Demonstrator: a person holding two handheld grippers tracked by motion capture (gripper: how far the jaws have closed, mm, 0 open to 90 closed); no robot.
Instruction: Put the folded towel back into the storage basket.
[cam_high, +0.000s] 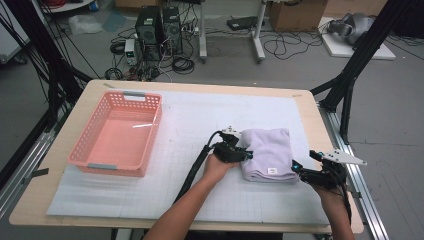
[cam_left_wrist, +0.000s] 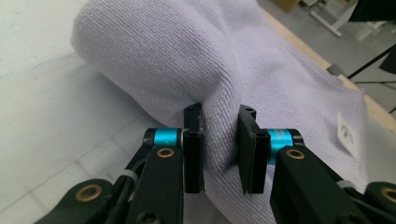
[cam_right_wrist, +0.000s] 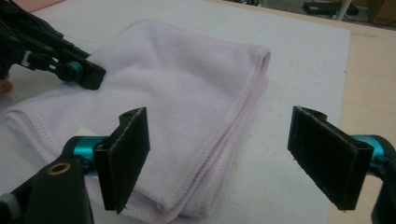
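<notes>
A folded lilac towel (cam_high: 267, 150) with a small white label lies on the white gridded mat (cam_high: 200, 112), right of centre. My left gripper (cam_high: 246, 154) reaches it from the left, and its jaws pinch a fold of the towel (cam_left_wrist: 187, 56) at the rounded left edge; the left gripper (cam_left_wrist: 220, 140) is shut on that cloth. In the right gripper view the left gripper (cam_right_wrist: 79, 72) touches the far side of the towel (cam_right_wrist: 187, 102). My right gripper (cam_high: 300, 167) rests at the towel's near right corner, and the right gripper (cam_right_wrist: 224, 154) stands wide open with the towel's stitched edge low between its jaws.
A pink plastic basket (cam_high: 115, 165) sits on the left part of the mat, with nothing inside. The wooden table edge (cam_high: 330, 150) runs close behind the right hand. Computers and cables lie on the floor beyond the table.
</notes>
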